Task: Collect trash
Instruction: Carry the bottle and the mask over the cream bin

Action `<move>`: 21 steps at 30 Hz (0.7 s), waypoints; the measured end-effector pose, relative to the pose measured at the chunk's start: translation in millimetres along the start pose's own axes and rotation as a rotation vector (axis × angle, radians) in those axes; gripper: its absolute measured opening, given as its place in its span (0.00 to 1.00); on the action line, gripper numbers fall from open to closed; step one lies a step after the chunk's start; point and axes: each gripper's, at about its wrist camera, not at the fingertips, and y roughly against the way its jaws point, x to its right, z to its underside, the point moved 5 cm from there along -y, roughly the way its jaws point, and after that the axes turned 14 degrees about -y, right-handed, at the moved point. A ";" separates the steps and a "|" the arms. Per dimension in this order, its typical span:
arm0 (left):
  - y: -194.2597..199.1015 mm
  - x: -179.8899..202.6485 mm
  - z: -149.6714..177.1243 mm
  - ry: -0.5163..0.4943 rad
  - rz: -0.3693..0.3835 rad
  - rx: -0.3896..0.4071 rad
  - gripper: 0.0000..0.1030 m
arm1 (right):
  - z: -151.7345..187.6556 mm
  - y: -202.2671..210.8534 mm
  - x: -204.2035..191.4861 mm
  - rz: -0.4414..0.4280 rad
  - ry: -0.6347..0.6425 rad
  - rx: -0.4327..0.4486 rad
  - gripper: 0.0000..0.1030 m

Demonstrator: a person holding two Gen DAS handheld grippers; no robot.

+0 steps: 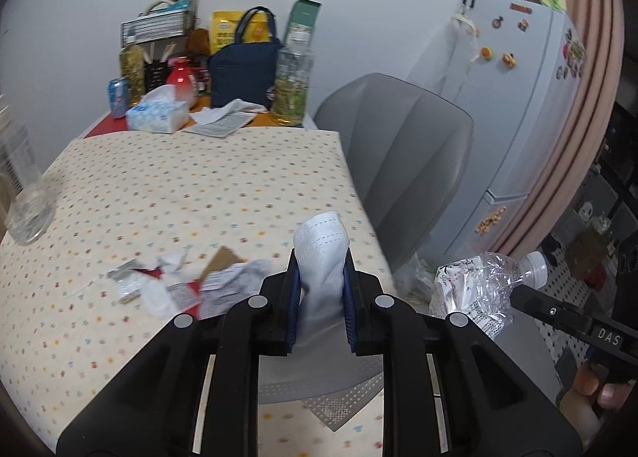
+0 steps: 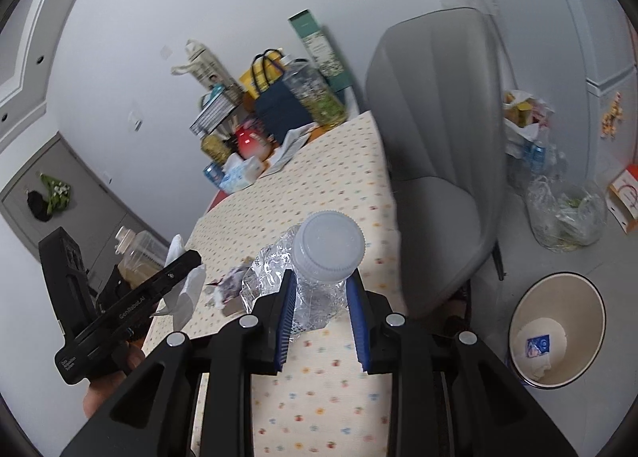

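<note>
My left gripper [image 1: 321, 271] is shut on a white face mask [image 1: 321, 253] and holds it above the table's right edge; it also shows in the right wrist view [image 2: 187, 289]. My right gripper [image 2: 322, 281] is shut on a crushed clear plastic bottle [image 2: 315, 257] with a white cap, also in the left wrist view [image 1: 482, 283]. Torn wrappers and paper scraps [image 1: 179, 285] lie on the dotted tablecloth [image 1: 191, 186]. A beige waste bin [image 2: 556, 327] stands on the floor at the right, with some trash in it.
A grey chair [image 1: 402, 162] stands beside the table. A glass [image 1: 30, 213] is at the table's left edge. A tissue box [image 1: 157, 112], bottles, a can and a navy bag [image 1: 243, 70] crowd the far end. A fridge [image 1: 518, 98] and a plastic bag [image 2: 566, 213] are at the right.
</note>
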 end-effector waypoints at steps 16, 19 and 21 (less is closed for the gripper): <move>-100.9 163.5 -20.1 -0.191 0.185 -0.112 0.18 | -40.4 54.7 162.2 0.176 -0.230 0.127 0.25; -119.2 187.8 -19.7 -0.220 0.212 -0.139 0.18 | -45.8 59.4 193.6 0.214 -0.275 0.142 0.25; -130.1 200.1 -19.1 -0.238 0.223 -0.155 0.19 | -47.6 59.9 216.6 0.236 -0.309 0.146 0.25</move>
